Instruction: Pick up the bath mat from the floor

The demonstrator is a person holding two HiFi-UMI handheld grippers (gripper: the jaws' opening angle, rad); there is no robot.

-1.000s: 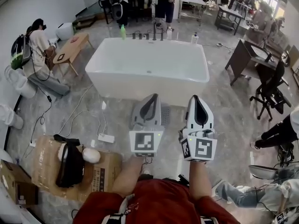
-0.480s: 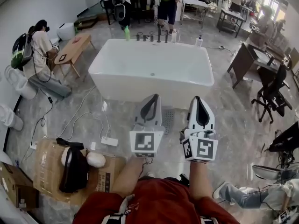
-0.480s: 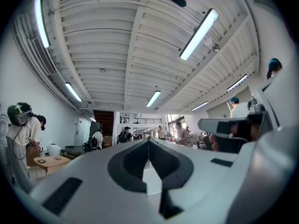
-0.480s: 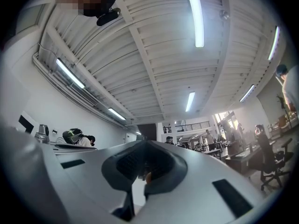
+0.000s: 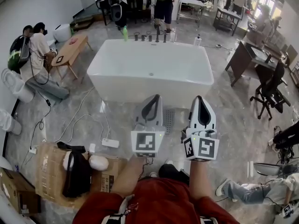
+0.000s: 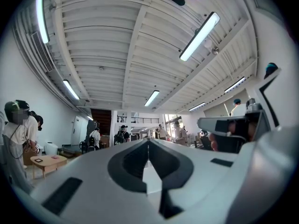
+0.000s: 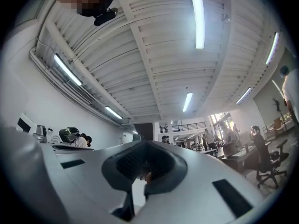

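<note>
Grey marbled floor (image 5: 233,125) fills this busy workshop. Nearest, the white left gripper (image 5: 152,97) and the white right gripper (image 5: 199,98) are both pinched shut on nothing. Just beyond, the grey perforated bath mat (image 5: 169,119) lies flat on the floor, below the white rectangular bathtub's (image 5: 149,71) near side.

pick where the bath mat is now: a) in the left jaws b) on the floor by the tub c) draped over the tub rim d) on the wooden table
b: the mat lies flat on the floor, right in front of the tub.
</note>
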